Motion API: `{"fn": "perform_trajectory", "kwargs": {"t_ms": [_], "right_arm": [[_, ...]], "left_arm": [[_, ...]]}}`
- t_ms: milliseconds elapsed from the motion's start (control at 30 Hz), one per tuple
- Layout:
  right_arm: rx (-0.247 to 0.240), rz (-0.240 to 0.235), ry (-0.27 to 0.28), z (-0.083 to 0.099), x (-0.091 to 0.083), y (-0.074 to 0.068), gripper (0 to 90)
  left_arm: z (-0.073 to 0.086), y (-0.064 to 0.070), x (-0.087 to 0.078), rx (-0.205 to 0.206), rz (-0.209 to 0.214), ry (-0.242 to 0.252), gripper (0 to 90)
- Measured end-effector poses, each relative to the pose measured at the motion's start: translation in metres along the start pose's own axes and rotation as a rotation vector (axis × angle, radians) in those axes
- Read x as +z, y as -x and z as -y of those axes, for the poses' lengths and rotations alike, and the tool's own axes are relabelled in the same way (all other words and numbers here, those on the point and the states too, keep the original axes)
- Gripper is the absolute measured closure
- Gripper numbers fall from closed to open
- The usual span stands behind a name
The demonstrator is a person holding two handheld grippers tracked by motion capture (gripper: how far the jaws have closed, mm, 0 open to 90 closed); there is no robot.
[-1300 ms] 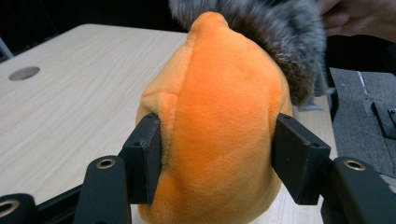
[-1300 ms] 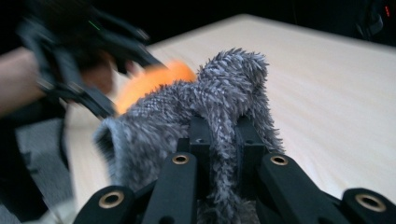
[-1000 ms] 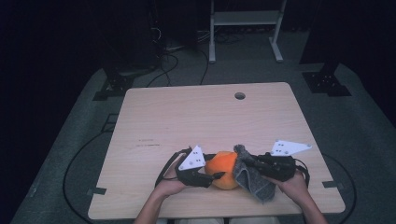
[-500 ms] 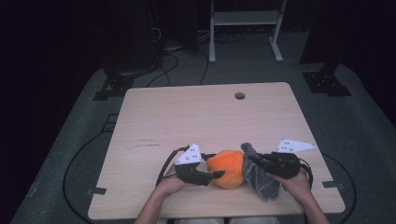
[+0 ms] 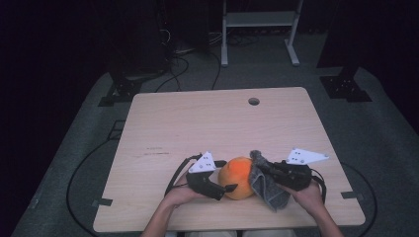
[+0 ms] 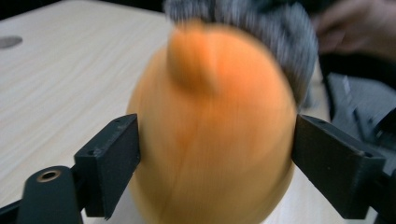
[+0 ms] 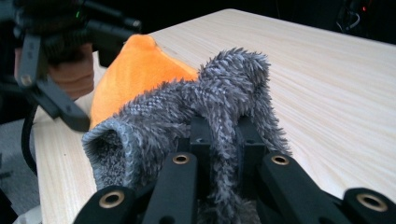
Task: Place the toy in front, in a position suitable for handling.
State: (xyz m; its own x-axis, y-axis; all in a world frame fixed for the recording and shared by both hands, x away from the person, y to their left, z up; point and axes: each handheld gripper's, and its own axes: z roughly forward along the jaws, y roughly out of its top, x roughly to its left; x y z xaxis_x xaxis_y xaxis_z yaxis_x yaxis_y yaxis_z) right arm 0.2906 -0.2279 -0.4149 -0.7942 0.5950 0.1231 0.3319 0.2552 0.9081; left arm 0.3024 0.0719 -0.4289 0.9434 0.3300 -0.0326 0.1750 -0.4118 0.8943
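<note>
I see a bright orange fruit (image 5: 237,177), a deeper orange at its raised tip and paler, yellowish toward the bottom in my left gripper view. The cloth (image 5: 267,185) against it is grey and fuzzy, flecked light and dark, with a plain grey hem. Both my left gripper (image 5: 228,188) and my right gripper (image 5: 258,167) are black, each topped by a pale grey 3-cornered plate with small dark dots. The table (image 5: 197,123) is light wood with fine grain lines. The floor (image 5: 390,128) is dark grey.
</note>
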Motion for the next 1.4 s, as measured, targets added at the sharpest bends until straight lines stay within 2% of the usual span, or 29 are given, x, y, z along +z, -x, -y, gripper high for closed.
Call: {"fn": "perform_trajectory", "kwargs": {"t_ms": [67, 133, 200, 267, 333, 400, 533, 667, 700, 800, 933, 967, 1033, 1067, 1100, 1133, 1167, 1200, 1233, 1267, 1300, 1367, 1400], "right_arm": [[0.010, 0.004, -0.006, 0.003, -0.001, 0.003, 80.3], [0.006, 0.001, 0.000, 0.001, -0.003, 0.002, 80.4], [-0.030, -0.019, 0.007, -0.004, -0.004, -0.007, 80.4], [-0.079, -0.050, 0.014, -0.009, -0.001, -0.018, 80.3], [-0.110, -0.056, 0.011, -0.011, 0.002, -0.024, 80.3], [-0.089, -0.053, 0.015, -0.010, 0.002, -0.019, 80.3], [-0.022, 0.032, -0.017, 0.002, 0.000, -0.002, 80.3], [-0.045, 0.021, -0.012, -0.001, 0.000, -0.008, 80.4], [-0.085, -0.014, 0.004, -0.005, 0.002, -0.017, 80.3], [-0.094, -0.020, 0.002, -0.006, 0.003, -0.018, 80.3], [-0.032, 0.028, -0.008, 0.000, 0.000, -0.004, 80.3], [-0.030, 0.038, -0.010, 0.001, -0.001, -0.002, 80.3], [-0.012, 0.030, -0.008, 0.001, -0.003, 0.001, 80.3], [-0.006, 0.018, -0.008, 0.002, -0.003, 0.002, 80.3], [-0.006, 0.006, -0.008, 0.002, -0.003, 0.002, 80.3], [-0.005, -0.018, -0.008, 0.003, -0.002, 0.001, 80.3], [-0.015, -0.057, 0.001, 0.001, -0.001, -0.004, 80.3], [-0.015, -0.057, 0.001, 0.001, -0.001, -0.004, 80.3], [-0.048, -0.105, 0.003, -0.006, 0.000, -0.014, 80.3], [-0.048, -0.105, 0.003, -0.006, 0.000, -0.014, 80.3], [-0.068, -0.110, 0.003, -0.008, 0.000, -0.017, 80.3], [-0.090, -0.137, 0.028, -0.018, -0.004, -0.023, 80.4], [-0.095, -0.133, 0.027, -0.020, -0.006, -0.022, 80.3]], "left_arm": [[0.000, 0.000, 0.002, 0.002, -0.015, 0.007, 26.2], [0.002, -0.001, 0.003, -0.021, -0.035, 0.021, 31.7], [0.002, -0.002, 0.004, -0.045, -0.046, 0.023, 34.7], [0.003, -0.002, 0.004, -0.048, -0.064, 0.019, 36.8], [0.004, -0.003, 0.001, -0.057, -0.068, 0.012, 38.0], [0.005, -0.005, 0.000, -0.066, -0.068, 0.012, 39.0], [0.006, -0.007, 0.001, -0.103, -0.073, 0.026, 39.6], [0.006, -0.006, 0.003, -0.103, -0.072, 0.027, 39.9], [0.006, -0.005, 0.002, -0.102, -0.069, 0.024, 39.9], [0.007, -0.005, -0.001, -0.087, -0.045, 0.015, 39.9], [0.005, 0.001, 0.002, -0.058, -0.026, 0.005, 40.3], [0.004, 0.002, 0.003, -0.044, -0.018, 0.003, 40.4], [0.004, 0.004, 0.004, -0.027, -0.008, 0.004, 39.6], [0.004, 0.004, 0.003, -0.019, -0.004, 0.005, 37.5], [0.003, 0.003, 0.002, -0.019, -0.011, 0.007, 31.8], [0.002, 0.001, 0.002, -0.029, -0.032, 0.005, 23.5], [0.002, -0.002, 0.005, -0.051, -0.038, -0.018, 11.9], [0.002, -0.002, 0.005, -0.051, -0.038, -0.018, 10.9], [0.004, -0.001, 0.006, -0.046, -0.012, -0.024, 14.1], [0.005, 0.001, 0.006, -0.028, -0.006, -0.020, 14.1], [0.006, 0.004, 0.006, 0.010, -0.003, -0.020, 19.3], [0.005, 0.009, 0.005, 0.062, -0.006, -0.027, 28.4], [0.004, 0.012, 0.006, 0.094, -0.003, -0.034, 29.7]]}}
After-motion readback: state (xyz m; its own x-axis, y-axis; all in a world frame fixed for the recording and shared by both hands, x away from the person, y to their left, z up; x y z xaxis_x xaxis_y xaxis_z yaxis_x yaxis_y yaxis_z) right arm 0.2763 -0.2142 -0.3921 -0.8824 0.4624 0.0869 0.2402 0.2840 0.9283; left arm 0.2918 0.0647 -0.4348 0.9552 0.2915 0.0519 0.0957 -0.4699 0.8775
